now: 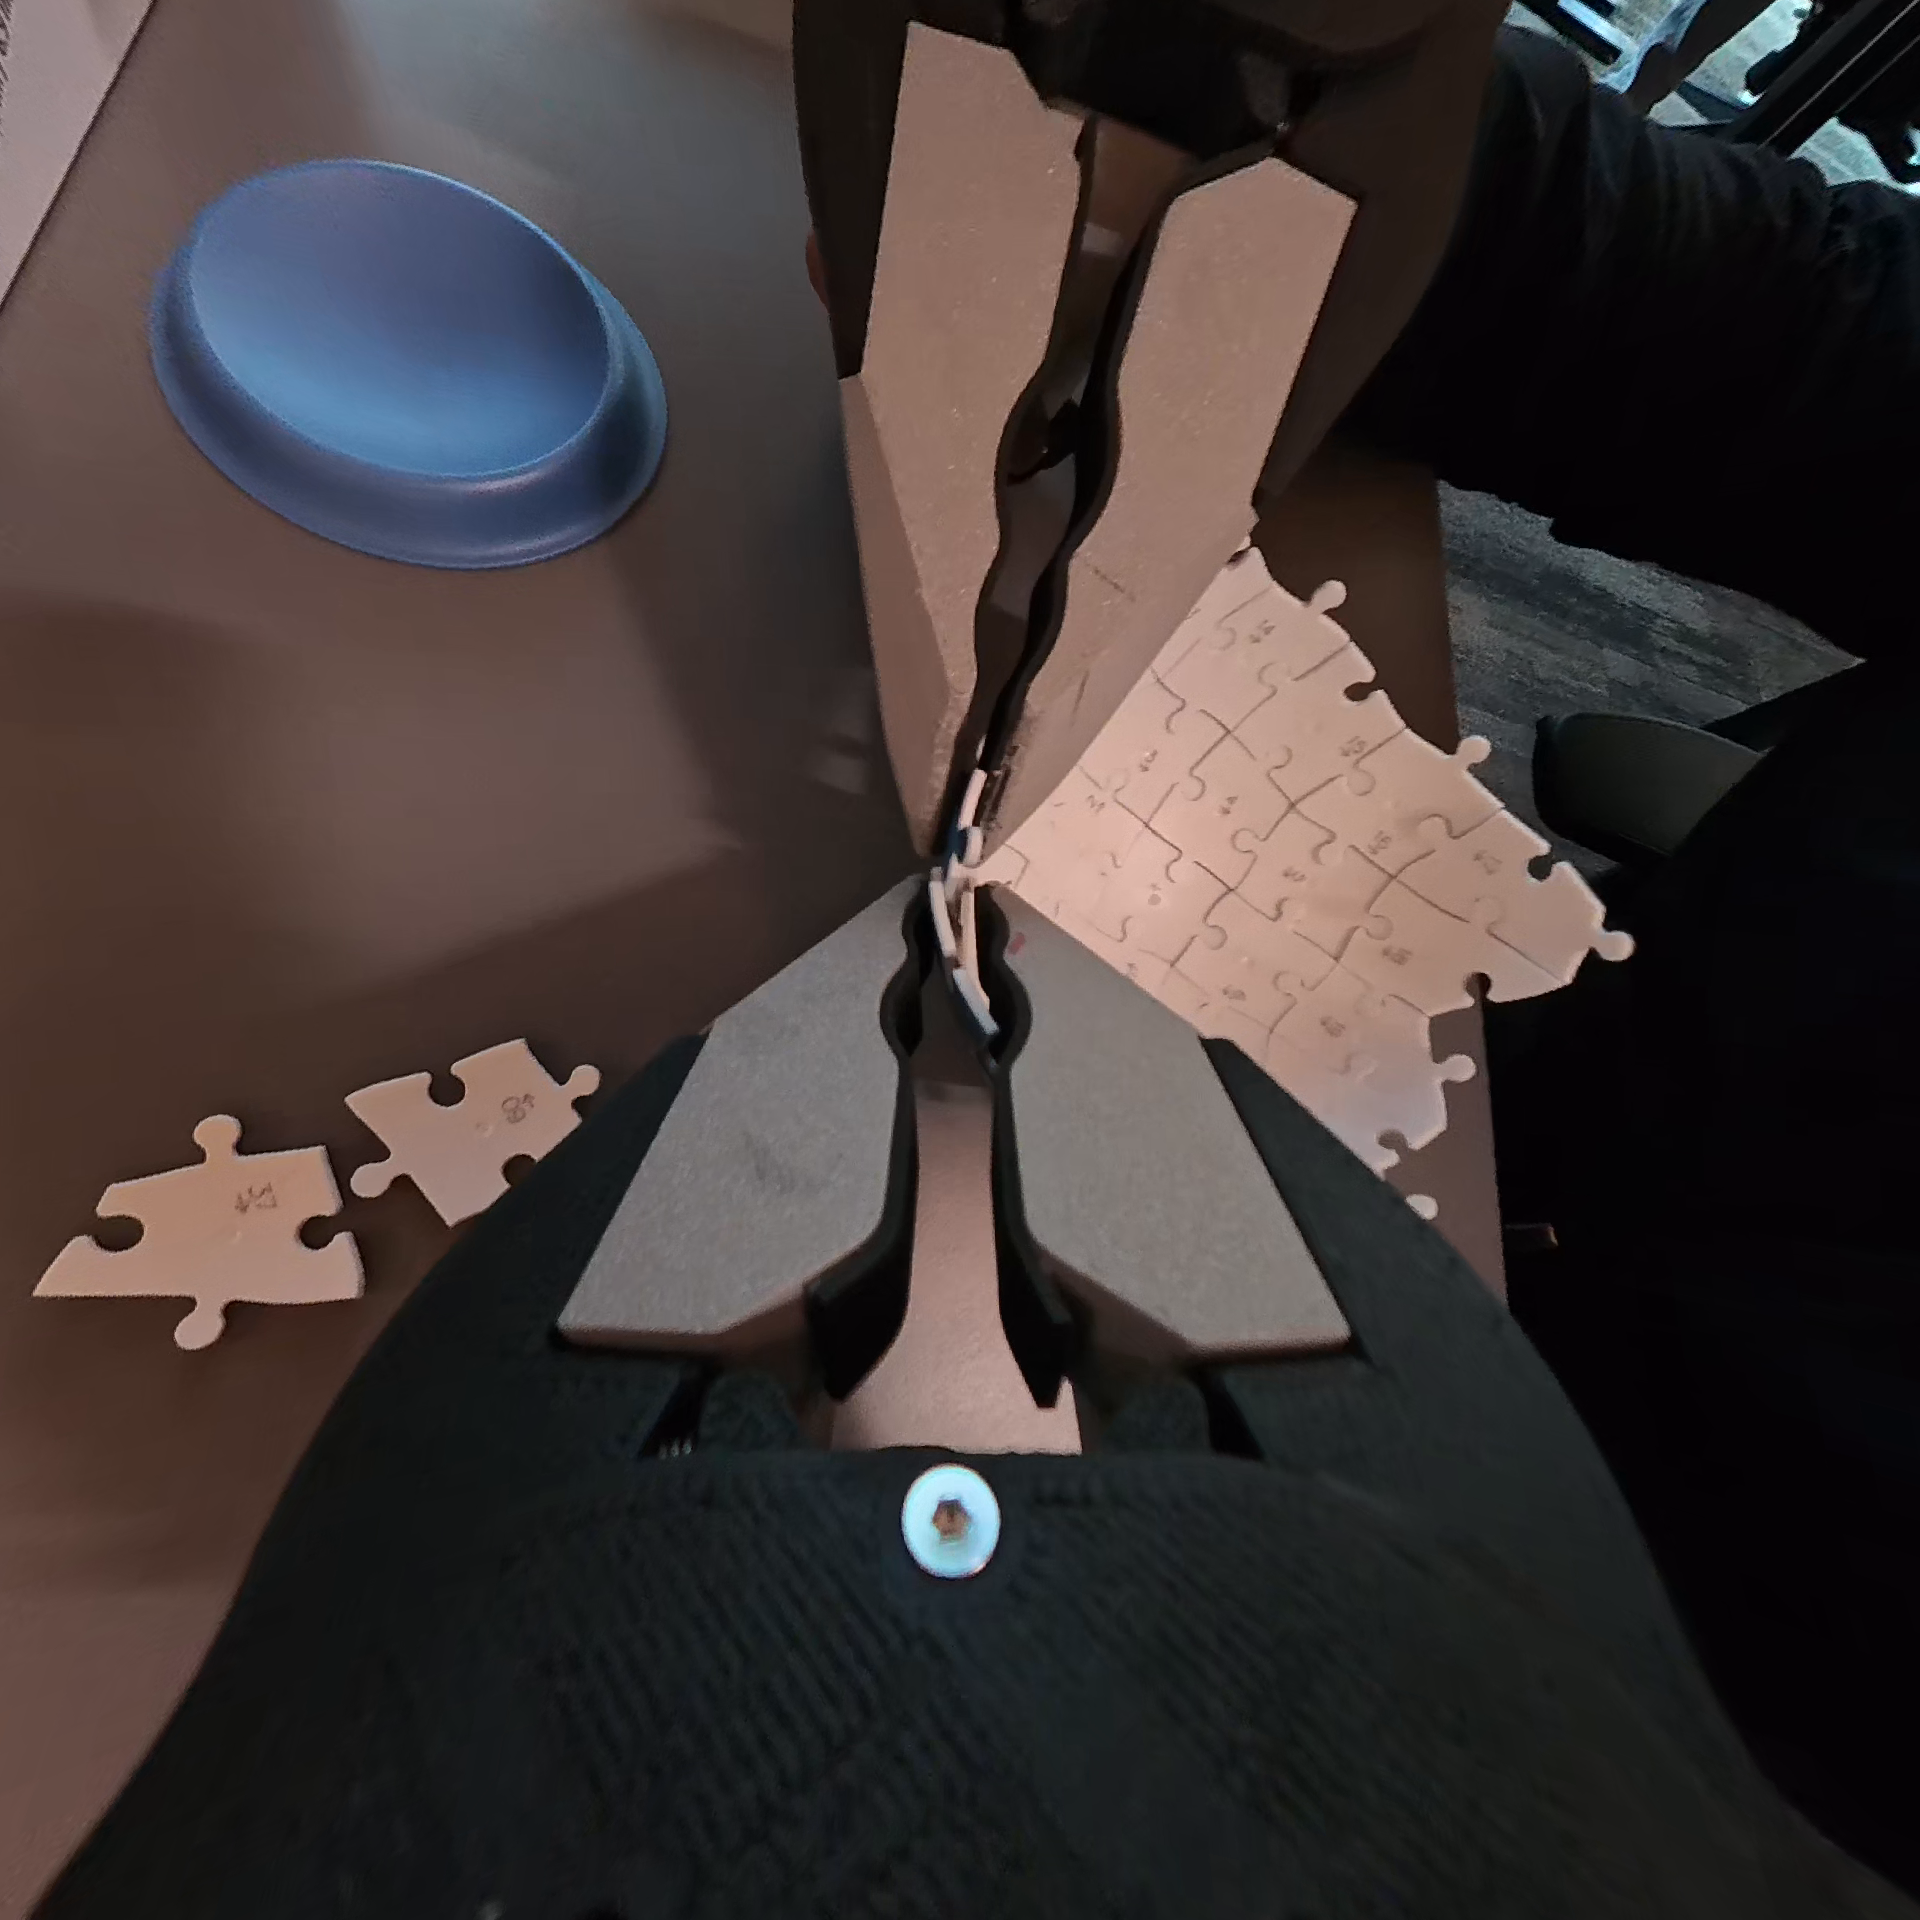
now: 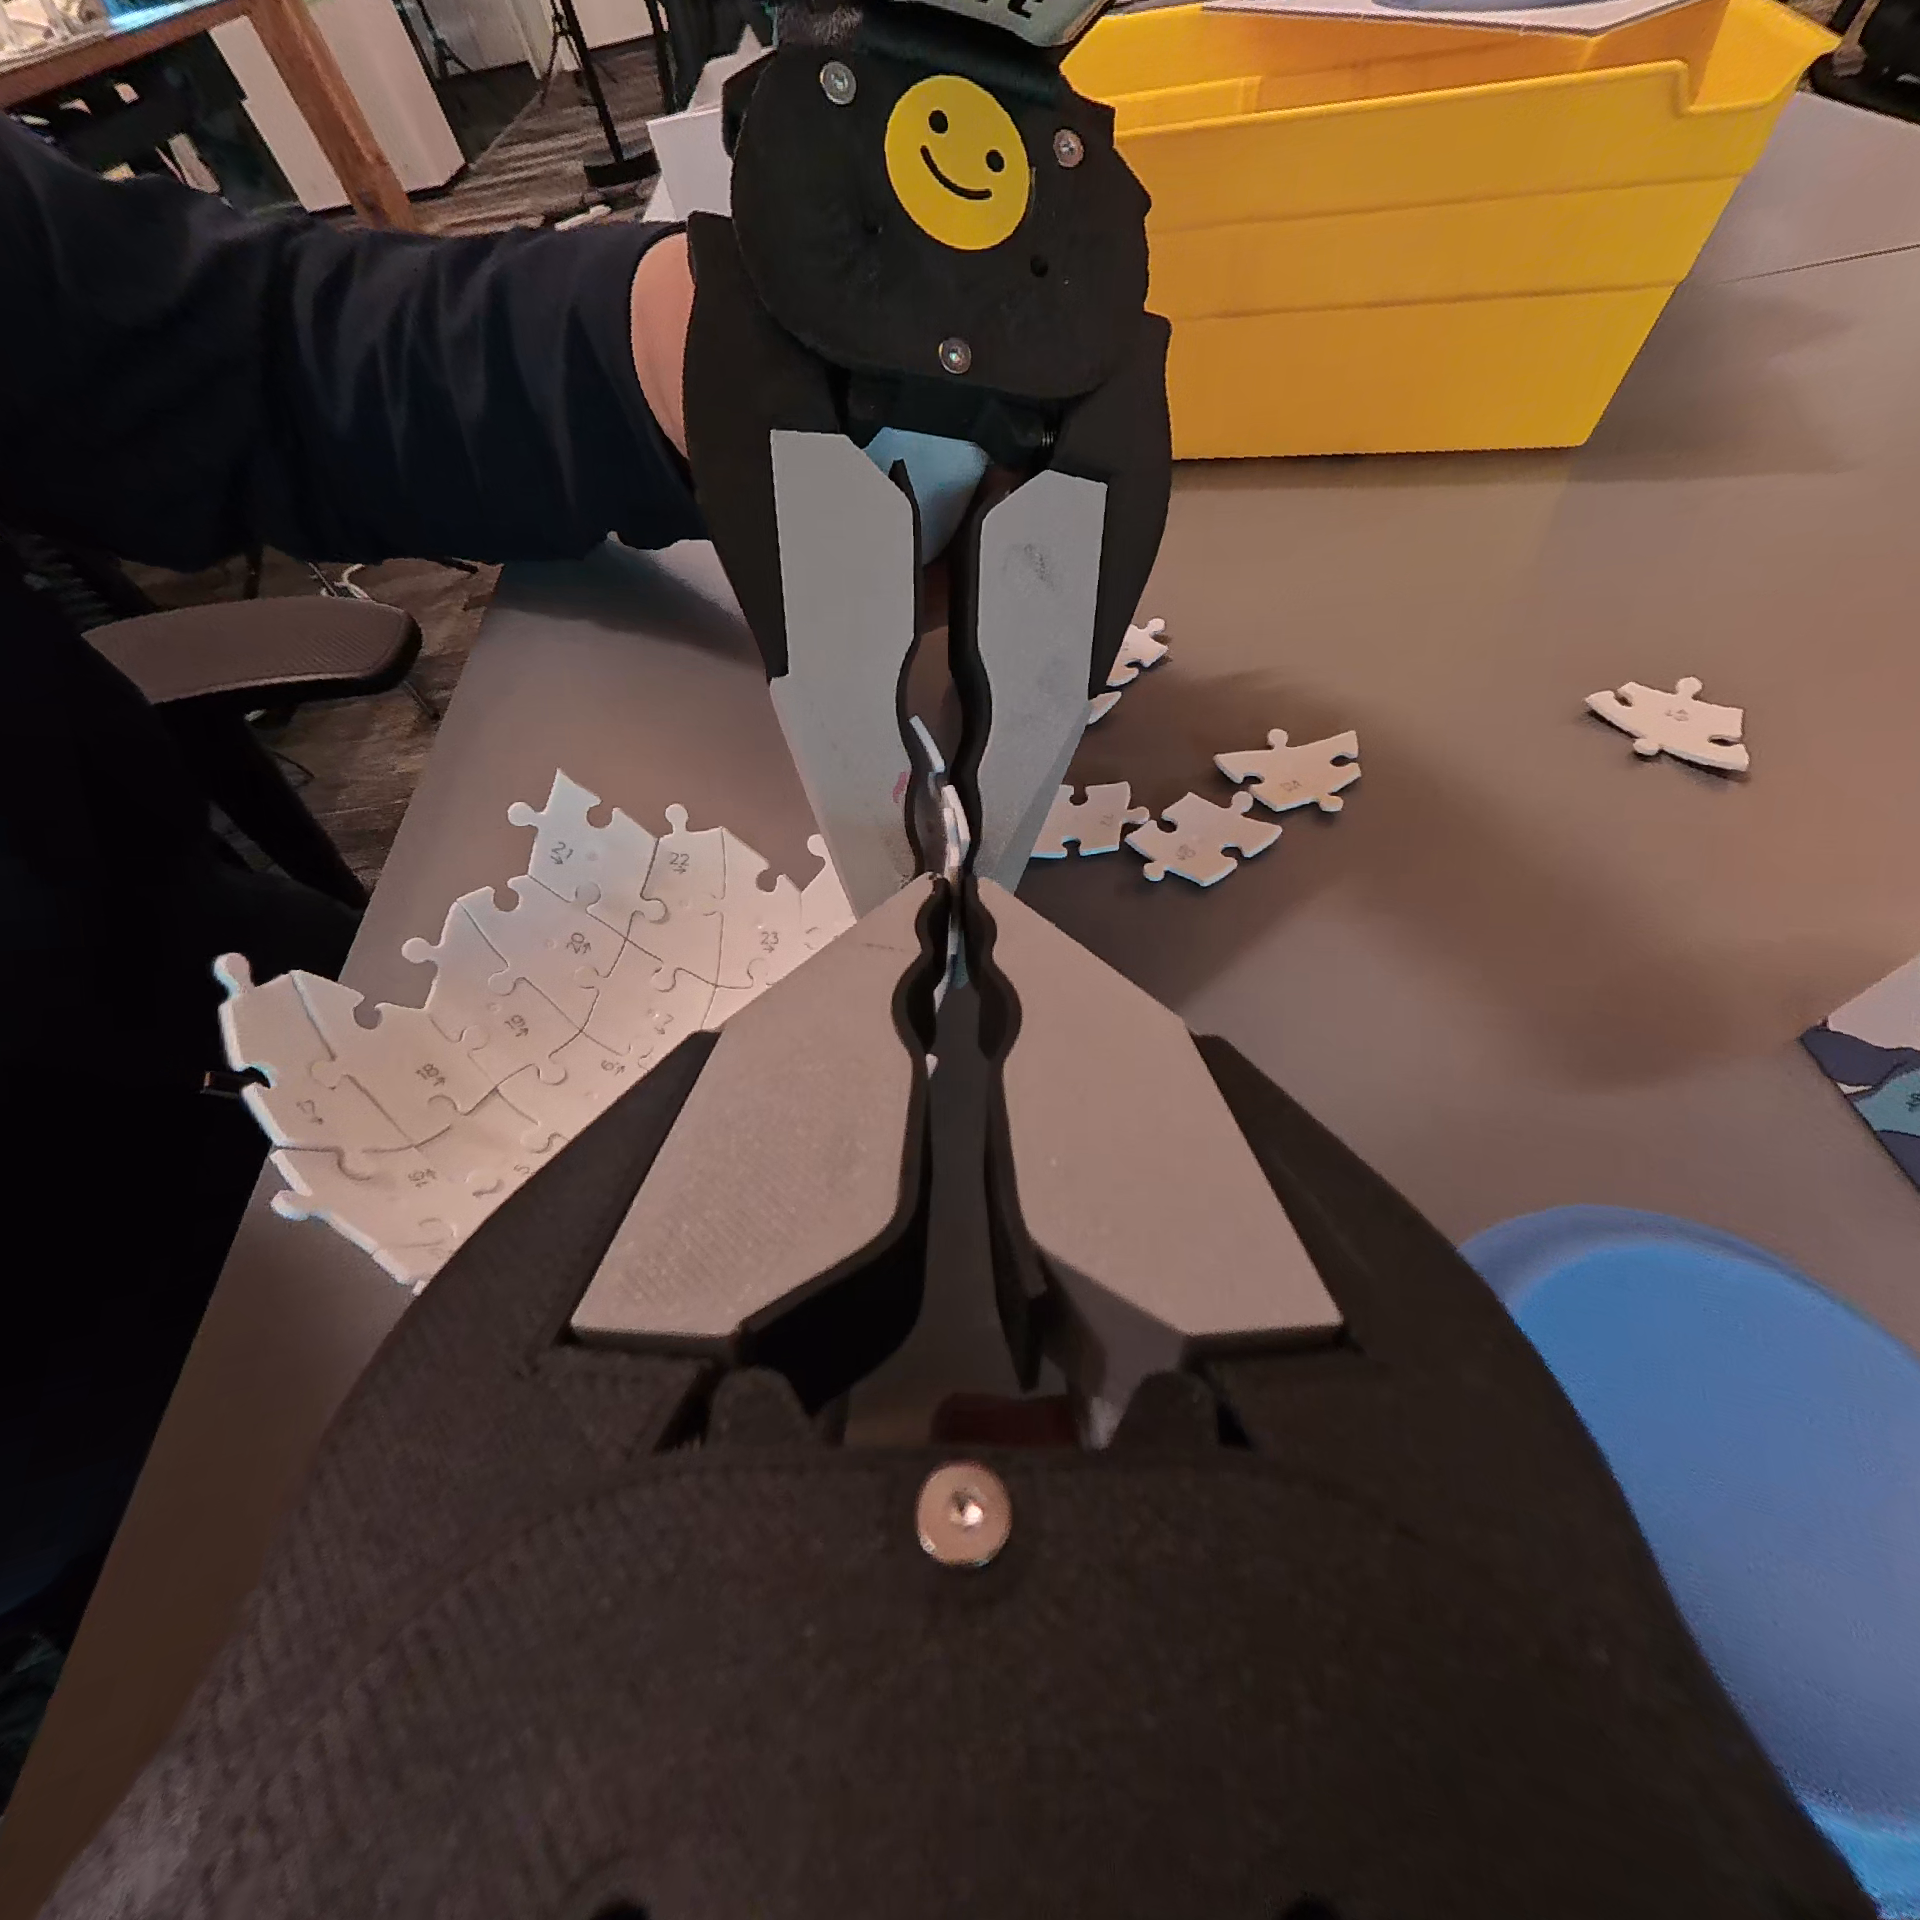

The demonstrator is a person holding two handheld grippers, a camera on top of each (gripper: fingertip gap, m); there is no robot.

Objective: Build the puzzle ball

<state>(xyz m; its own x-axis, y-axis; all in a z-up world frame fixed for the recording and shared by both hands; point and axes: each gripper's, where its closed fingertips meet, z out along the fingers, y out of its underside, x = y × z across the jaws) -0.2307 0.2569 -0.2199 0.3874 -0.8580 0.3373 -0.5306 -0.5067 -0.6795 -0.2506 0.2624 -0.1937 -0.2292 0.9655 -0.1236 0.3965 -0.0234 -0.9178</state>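
Observation:
My left gripper (image 1: 951,914) and right gripper (image 2: 951,899) meet tip to tip above the table, both shut on thin white puzzle pieces (image 1: 968,951) seen edge-on; I cannot tell whether it is one piece or two joined. The right gripper (image 1: 966,821) enters the left wrist view from above. The left gripper (image 2: 943,847), with a yellow smiley disc, faces me in the right wrist view, where the held piece (image 2: 948,821) shows. A curved, assembled section of numbered white pieces (image 1: 1299,862) (image 2: 540,1018) lies on the table beside the tips.
Loose white pieces lie on the grey table (image 1: 208,1226) (image 1: 478,1132) (image 2: 1288,769) (image 2: 1195,836) (image 2: 1673,727). A blue round stand (image 1: 405,364) (image 2: 1714,1455) sits nearby. A yellow bin (image 2: 1403,260) stands at the back. A blue printed sheet (image 2: 1870,1060) lies at the right edge. A dark sleeve (image 2: 364,384) holds the left gripper. The grippers are tip to tip, or close to it.

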